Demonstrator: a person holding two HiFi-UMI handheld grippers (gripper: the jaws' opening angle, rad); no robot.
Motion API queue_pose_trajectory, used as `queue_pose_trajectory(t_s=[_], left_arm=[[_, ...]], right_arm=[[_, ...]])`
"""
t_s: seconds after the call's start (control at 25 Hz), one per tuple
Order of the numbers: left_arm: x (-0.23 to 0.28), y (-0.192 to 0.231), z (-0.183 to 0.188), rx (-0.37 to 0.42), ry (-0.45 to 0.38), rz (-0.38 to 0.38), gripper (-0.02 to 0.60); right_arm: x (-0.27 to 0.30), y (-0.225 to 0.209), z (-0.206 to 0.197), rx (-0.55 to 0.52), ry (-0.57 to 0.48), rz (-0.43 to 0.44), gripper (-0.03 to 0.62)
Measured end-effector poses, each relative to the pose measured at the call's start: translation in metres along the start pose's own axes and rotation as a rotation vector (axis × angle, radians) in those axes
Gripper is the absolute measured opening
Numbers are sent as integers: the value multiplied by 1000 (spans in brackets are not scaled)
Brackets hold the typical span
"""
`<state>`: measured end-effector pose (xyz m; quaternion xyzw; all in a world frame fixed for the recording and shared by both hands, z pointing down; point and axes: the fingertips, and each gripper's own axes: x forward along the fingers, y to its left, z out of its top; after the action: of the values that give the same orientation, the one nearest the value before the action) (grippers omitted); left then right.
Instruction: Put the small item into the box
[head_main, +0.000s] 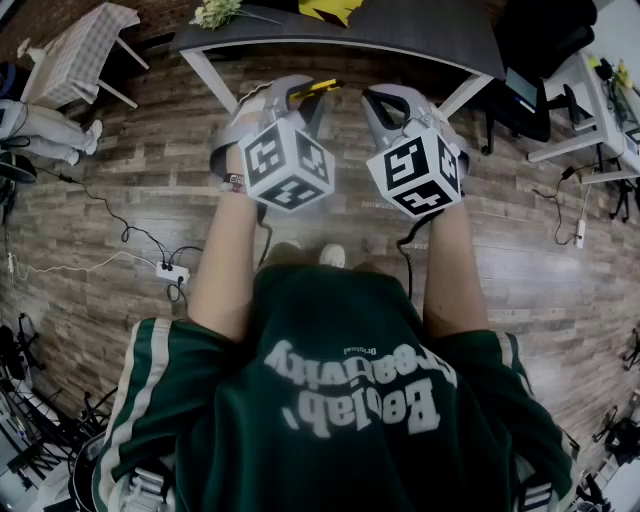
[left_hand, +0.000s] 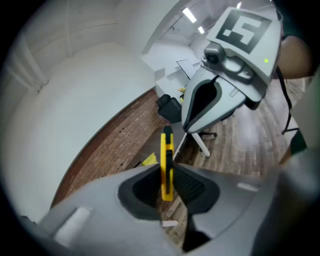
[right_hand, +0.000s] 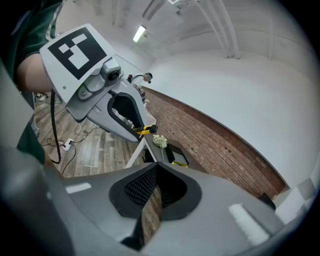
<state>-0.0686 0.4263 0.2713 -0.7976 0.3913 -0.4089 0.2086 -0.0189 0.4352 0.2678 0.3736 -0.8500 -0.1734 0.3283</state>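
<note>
Yellow small item (left_hand: 166, 160) stands clamped in the jaws of my left gripper (left_hand: 167, 175), upper centre of the head view, right gripper (right_hand: 156, 175) closed on nothing, so I should carry it squarely above the box (right_hand: 176, 154) before releasing.

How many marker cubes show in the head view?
2. Left cube rides on the left hand-held gripper; right cube on the right hand-held gripper. None looks hidden.

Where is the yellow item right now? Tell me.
The yellow item is clamped upright in the left claw. In the head view it is at top centre, held in the air near the table's front edge.
</note>
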Motion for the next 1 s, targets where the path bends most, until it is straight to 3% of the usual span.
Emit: queue_pose_trajectory(t_s=[1.0], left_arm=[[11,-7,6,16,2,-14,72]], right_arm=[[2,-6,-11,12,-12,-4,6]])
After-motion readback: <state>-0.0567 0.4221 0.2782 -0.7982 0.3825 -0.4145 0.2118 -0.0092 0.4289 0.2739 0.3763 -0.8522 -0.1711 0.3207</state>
